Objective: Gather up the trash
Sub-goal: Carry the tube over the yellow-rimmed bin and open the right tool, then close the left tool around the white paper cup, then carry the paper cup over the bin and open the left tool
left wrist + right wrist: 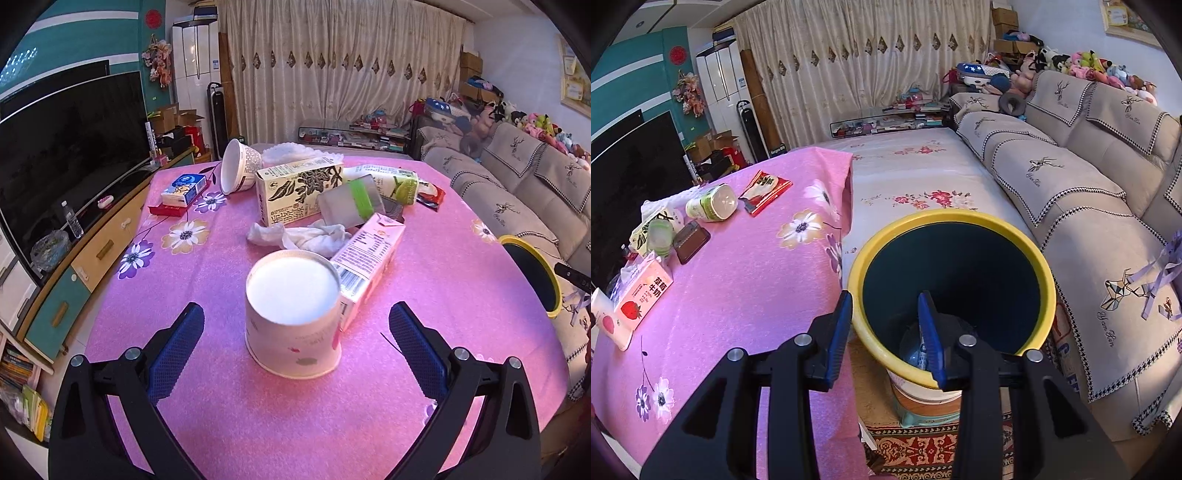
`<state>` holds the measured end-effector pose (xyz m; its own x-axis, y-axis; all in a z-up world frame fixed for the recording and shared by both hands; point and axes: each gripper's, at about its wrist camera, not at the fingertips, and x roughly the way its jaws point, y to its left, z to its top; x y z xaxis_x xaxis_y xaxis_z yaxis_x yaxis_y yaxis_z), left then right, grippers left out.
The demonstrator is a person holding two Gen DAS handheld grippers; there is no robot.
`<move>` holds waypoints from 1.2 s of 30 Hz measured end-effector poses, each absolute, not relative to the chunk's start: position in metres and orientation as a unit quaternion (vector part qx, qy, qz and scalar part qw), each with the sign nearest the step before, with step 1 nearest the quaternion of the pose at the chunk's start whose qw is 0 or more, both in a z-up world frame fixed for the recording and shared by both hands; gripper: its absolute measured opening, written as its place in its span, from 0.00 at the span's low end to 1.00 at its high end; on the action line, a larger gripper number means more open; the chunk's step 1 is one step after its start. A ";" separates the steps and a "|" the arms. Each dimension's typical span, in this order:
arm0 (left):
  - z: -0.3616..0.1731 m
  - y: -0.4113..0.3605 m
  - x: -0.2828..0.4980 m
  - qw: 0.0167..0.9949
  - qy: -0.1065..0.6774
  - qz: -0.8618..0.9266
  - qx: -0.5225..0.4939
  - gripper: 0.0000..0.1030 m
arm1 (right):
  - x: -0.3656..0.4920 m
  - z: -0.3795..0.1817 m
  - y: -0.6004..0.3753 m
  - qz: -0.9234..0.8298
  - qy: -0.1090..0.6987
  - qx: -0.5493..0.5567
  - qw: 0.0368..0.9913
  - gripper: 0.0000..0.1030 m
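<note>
My left gripper (295, 314) stands wide open low over the pink tablecloth (443, 295). An upside-down paper cup (291, 317) sits between its blue pads (184, 343), touched by neither. Behind the cup lie a pink milk carton (369, 258), a crumpled tissue (295, 236), a leaf-print carton (299, 192), a tipped paper bowl (238, 170), a grey cup (351, 203) and a green bottle (388, 181). My right gripper (884, 299) hangs open and holds nothing above the near rim of a yellow-rimmed bin (960, 218). Something clear and bluish (912, 350) lies at the bin's bottom.
A red wrapper (764, 188) and a brown box (690, 240) lie on the table's far side. A blue tissue pack (184, 188) sits at the left. A TV (74, 147) on a cabinet flanks the table's left; a sofa (1089, 203) and a floral bedsheet (916, 173) its right.
</note>
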<state>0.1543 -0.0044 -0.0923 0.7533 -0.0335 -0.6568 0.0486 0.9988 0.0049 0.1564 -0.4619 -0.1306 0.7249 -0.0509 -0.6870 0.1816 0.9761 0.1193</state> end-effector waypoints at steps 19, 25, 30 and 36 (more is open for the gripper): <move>-0.100 0.001 0.177 0.932 0.362 -0.029 0.001 0.57 | 0.152 -0.133 -0.456 -0.059 0.367 0.094 0.924 0.35; -0.063 -0.010 0.143 0.940 0.337 -0.050 0.020 0.57 | 0.143 -0.130 -0.459 -0.068 0.361 0.093 0.925 0.35; -0.041 -0.046 0.134 0.938 0.326 -0.113 0.033 0.57 | 0.126 -0.127 -0.473 -0.100 0.350 0.092 0.927 0.35; -0.034 -0.117 0.150 0.923 0.326 -0.198 0.052 0.58 | 0.098 -0.124 -0.499 -0.141 0.340 0.096 0.925 0.35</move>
